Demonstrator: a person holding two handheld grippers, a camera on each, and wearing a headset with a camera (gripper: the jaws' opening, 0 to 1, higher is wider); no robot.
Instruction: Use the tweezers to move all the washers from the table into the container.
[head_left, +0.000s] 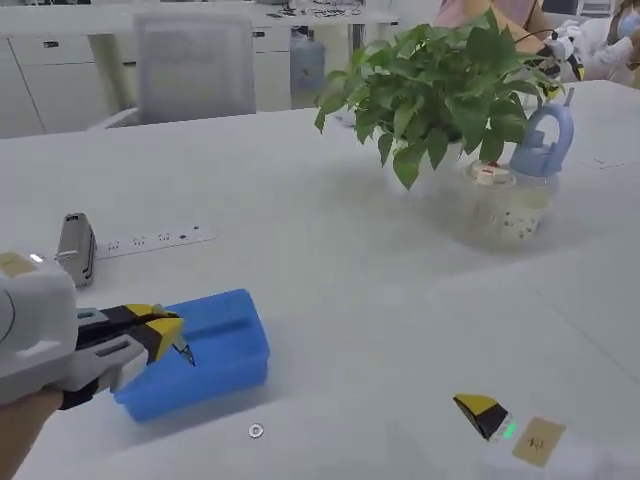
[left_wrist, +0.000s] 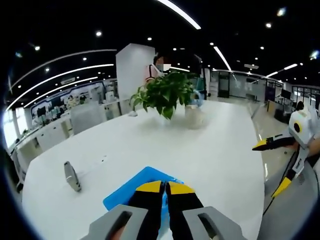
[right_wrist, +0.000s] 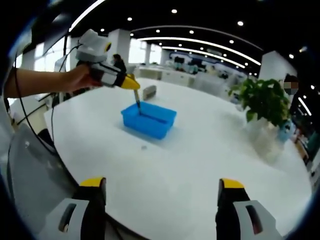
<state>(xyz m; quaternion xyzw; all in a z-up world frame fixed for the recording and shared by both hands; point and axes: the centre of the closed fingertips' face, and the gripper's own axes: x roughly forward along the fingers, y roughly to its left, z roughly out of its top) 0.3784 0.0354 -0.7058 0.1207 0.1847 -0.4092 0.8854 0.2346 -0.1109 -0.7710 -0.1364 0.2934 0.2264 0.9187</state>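
Note:
The blue container (head_left: 215, 350) stands near the table's front left. My left gripper (head_left: 172, 328) is shut on the thin tweezers (head_left: 184, 350), whose tip points down into the container. In the left gripper view the shut jaws sit over the container (left_wrist: 142, 182). From the right gripper view, the left gripper (right_wrist: 125, 81) holds the tweezers (right_wrist: 137, 100) over the container (right_wrist: 150, 120). One small washer (head_left: 256, 431) lies on the table in front of the container, also visible as washer (right_wrist: 144, 147). My right gripper (right_wrist: 161, 185) is open and holds nothing; its yellow tip (head_left: 480, 412) hovers at front right.
A potted plant (head_left: 440, 90), a clear jar (head_left: 500, 205) and a blue-lidded bottle (head_left: 545, 140) stand at the back right. A power strip (head_left: 155, 240) and a small grey device (head_left: 76, 247) lie left of the container. A chair (head_left: 195, 65) stands behind the table.

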